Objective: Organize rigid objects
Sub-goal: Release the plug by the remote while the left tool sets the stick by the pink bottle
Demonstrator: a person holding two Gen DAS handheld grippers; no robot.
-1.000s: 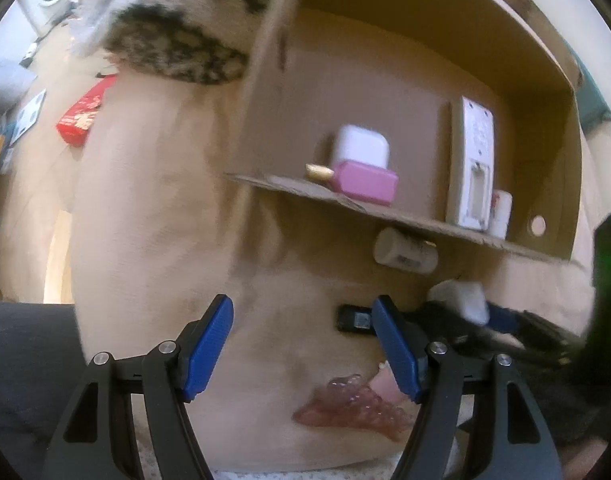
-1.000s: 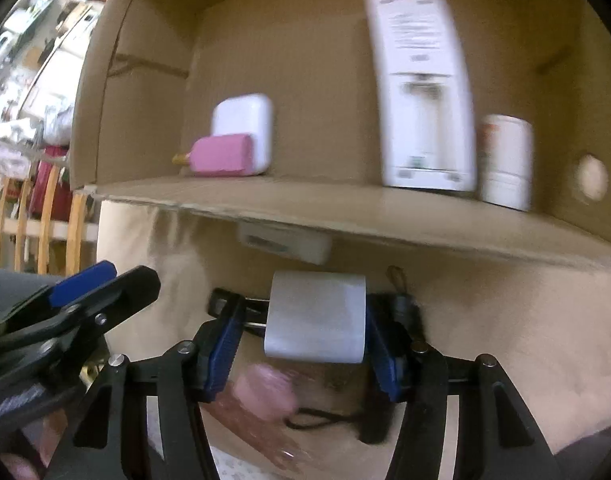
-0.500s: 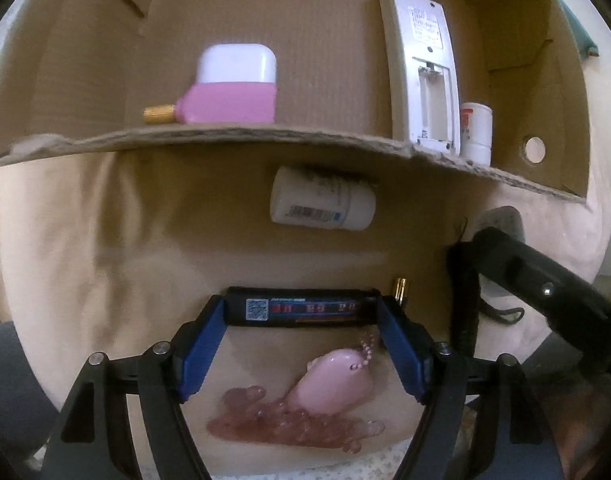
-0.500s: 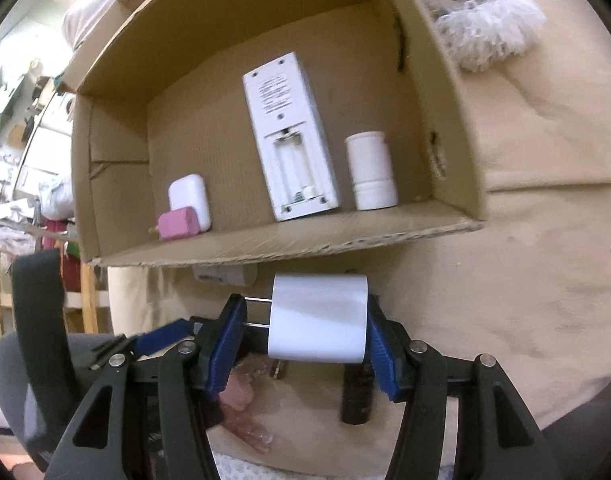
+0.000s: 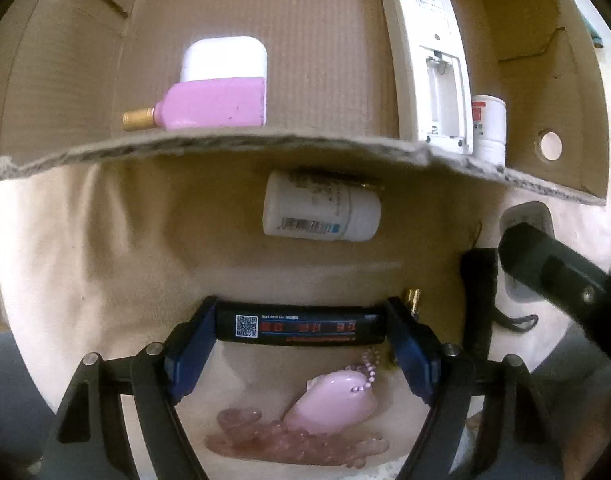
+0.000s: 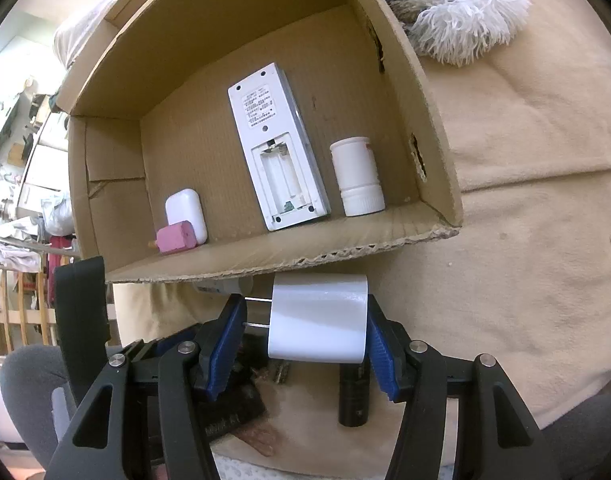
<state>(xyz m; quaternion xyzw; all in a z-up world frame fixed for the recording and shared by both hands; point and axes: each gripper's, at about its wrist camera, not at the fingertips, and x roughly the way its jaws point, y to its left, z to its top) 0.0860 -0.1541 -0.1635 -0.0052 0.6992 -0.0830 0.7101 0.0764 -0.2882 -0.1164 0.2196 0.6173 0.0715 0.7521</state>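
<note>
Left gripper (image 5: pixel 301 330): jaws set wide, blue pads pressed on both ends of a black battery pack (image 5: pixel 301 325). Its long axis runs crosswise, 9 to 3 o'clock, label with QR code facing the camera. It sits over the beige blanket (image 5: pixel 105 260), short of the cardboard box (image 5: pixel 265 148).

Right gripper (image 6: pixel 305 336): jaws moderately open, clamped on a white charger plug (image 6: pixel 317 318). Left pad bears on the two metal prongs, which point to 9 o'clock; right pad bears on the flat back of the body. The plug hangs just below the box's front edge.

Inside the box: a white remote (image 6: pixel 277 152) lying back-up with its battery bay uncovered, long axis about 11 to 5 o'clock; a small white bottle (image 6: pixel 357 176) at its 3 o'clock; a pink bottle (image 6: pixel 175 237) touching a white case (image 6: pixel 187 212) at 9 o'clock.

A white pill bottle (image 5: pixel 321 212) lies on its side against the box front.
</note>
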